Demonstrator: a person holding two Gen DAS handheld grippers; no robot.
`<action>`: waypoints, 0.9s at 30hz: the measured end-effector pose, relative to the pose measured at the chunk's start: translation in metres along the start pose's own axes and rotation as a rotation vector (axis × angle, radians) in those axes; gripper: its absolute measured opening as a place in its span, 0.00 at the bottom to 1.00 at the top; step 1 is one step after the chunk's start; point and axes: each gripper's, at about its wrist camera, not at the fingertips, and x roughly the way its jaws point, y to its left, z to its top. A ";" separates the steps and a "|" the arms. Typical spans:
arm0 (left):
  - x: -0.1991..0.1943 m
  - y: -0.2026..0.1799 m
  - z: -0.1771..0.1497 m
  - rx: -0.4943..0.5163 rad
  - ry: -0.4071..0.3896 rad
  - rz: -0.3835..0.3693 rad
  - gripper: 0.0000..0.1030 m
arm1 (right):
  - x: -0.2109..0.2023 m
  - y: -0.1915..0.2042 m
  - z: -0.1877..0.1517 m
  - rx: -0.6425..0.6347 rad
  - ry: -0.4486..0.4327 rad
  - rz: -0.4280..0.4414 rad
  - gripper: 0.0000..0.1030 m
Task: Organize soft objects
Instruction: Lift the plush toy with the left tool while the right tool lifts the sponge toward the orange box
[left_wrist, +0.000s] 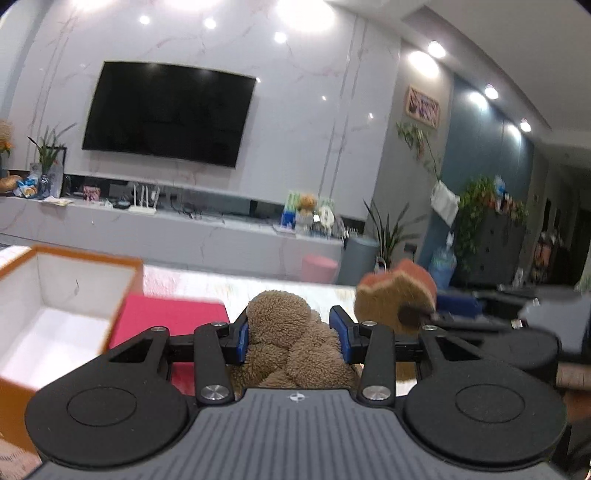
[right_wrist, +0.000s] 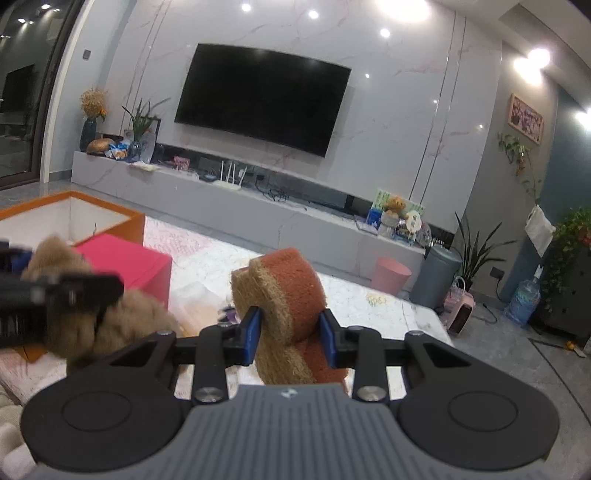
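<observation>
My left gripper (left_wrist: 291, 334) is shut on a brown fuzzy plush toy (left_wrist: 291, 343) and holds it above the table. My right gripper (right_wrist: 290, 334) is shut on an orange and tan sponge (right_wrist: 286, 295), also held above the table. The sponge shows in the left wrist view (left_wrist: 393, 295) at the right, with the right gripper behind it. The plush toy shows in the right wrist view (right_wrist: 125, 317) at the left, held by the blurred left gripper. An orange box with a white inside (left_wrist: 55, 295) stands open at the left; it also shows in the right wrist view (right_wrist: 107, 218).
A pink box (left_wrist: 170, 314) sits beside the orange box, also in the right wrist view (right_wrist: 129, 258). The table has a pale patterned cloth (right_wrist: 207, 254). Beyond are a TV stand (right_wrist: 258, 206), a pink bin (right_wrist: 391, 277) and a grey bin (right_wrist: 436, 277).
</observation>
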 end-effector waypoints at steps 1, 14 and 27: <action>-0.002 0.003 0.006 -0.006 -0.013 0.004 0.47 | -0.004 0.000 0.005 0.002 -0.013 -0.002 0.32; -0.035 0.054 0.056 0.021 -0.135 0.126 0.47 | -0.036 0.067 0.088 -0.007 -0.171 0.111 0.32; -0.059 0.154 0.053 -0.067 -0.154 0.283 0.47 | 0.007 0.165 0.130 0.179 -0.156 0.350 0.32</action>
